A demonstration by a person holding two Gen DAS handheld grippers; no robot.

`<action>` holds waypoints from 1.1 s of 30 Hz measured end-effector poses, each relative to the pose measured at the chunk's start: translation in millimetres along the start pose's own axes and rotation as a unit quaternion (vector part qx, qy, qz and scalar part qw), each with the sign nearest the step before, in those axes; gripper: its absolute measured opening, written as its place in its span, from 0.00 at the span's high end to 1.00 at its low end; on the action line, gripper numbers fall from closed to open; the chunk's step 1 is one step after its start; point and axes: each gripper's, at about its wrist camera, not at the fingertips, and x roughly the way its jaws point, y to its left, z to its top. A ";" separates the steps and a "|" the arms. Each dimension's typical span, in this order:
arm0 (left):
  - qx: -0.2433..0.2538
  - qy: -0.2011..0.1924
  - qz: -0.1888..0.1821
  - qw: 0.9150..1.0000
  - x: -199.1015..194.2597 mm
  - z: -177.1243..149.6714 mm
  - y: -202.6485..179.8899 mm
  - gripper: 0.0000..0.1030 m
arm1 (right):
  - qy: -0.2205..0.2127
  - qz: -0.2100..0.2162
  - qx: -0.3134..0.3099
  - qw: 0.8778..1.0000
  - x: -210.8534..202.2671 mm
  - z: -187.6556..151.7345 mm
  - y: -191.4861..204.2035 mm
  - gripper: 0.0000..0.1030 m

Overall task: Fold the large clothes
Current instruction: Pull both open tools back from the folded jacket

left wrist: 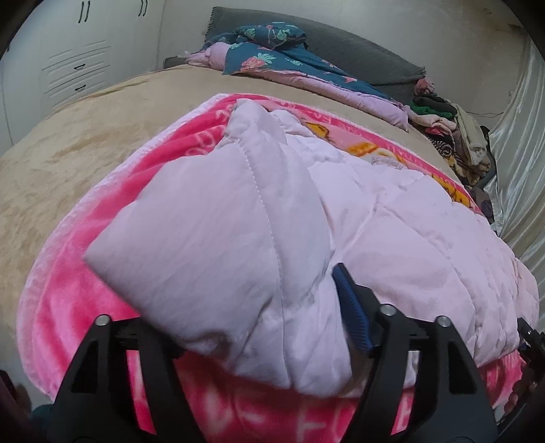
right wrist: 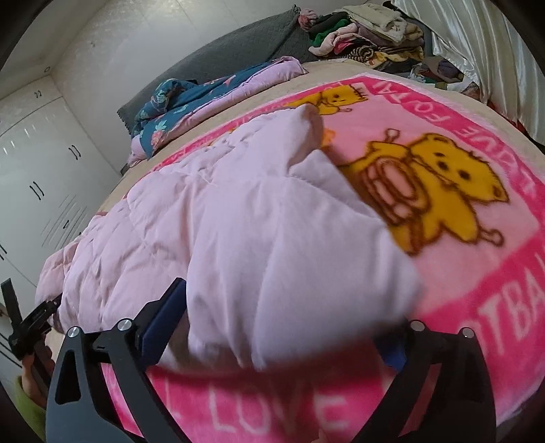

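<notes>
A pale pink quilted jacket (left wrist: 306, 218) lies on a bright pink blanket (left wrist: 102, 218) with yellow bear prints, spread on a bed. My left gripper (left wrist: 245, 327) has its jaws wide apart, with a fold of the jacket lying between them; only the right blue pad (left wrist: 351, 313) shows. In the right wrist view the jacket (right wrist: 211, 225) fills the middle, and my right gripper (right wrist: 272, 340) also stands wide with a bunched fold of the jacket between its fingers (right wrist: 160, 323). The blanket's bear print (right wrist: 439, 197) lies to the right.
A beige bedspread (left wrist: 75, 143) covers the bed. A blue floral duvet (left wrist: 272, 51) and a grey pillow (left wrist: 357, 51) lie at the head. A pile of clothes (right wrist: 371, 34) sits at the far corner beside a silver curtain (right wrist: 477, 30). White wardrobes (right wrist: 30, 163) stand on the left.
</notes>
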 end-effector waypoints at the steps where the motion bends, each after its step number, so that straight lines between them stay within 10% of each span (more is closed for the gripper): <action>1: 0.000 0.001 0.003 1.000 -3.1 -0.4 1.1 0.27 | -0.005 -0.008 -0.007 1.000 -8.1 -1.6 0.6 0.05; 9: 0.029 -0.016 0.022 0.999 -40.9 -7.5 -3.5 0.09 | -0.053 -0.021 -0.049 0.997 -61.8 -7.4 16.9 0.04; 33: 0.090 -0.080 -0.047 0.992 -129.4 -41.9 -45.2 0.09 | -0.101 0.031 -0.159 0.982 -129.8 -47.7 125.8 0.04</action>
